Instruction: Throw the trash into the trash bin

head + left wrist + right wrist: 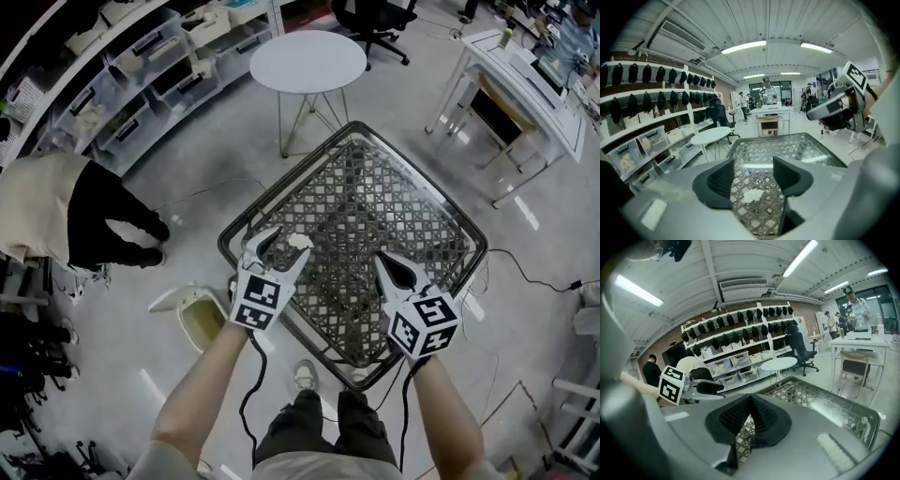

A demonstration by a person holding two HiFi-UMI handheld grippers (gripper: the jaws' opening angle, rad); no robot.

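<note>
You've binned nothing yet: the crumpled white paper scrap (299, 241) lies on the glass-topped lattice table (412, 202) before your left gripper's (286, 246) open, empty jaws, your right gripper (384, 261) closed on nothing.

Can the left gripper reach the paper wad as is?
Probably yes. The left gripper is open and the paper wad lies on the table in line with its jaws, nothing between.

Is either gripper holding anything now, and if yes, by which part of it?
Nothing is held. The left gripper is open, not pressing the crumpled white paper scrap lying on the glass-topped lattice table; the right gripper is shut and empty.
</note>
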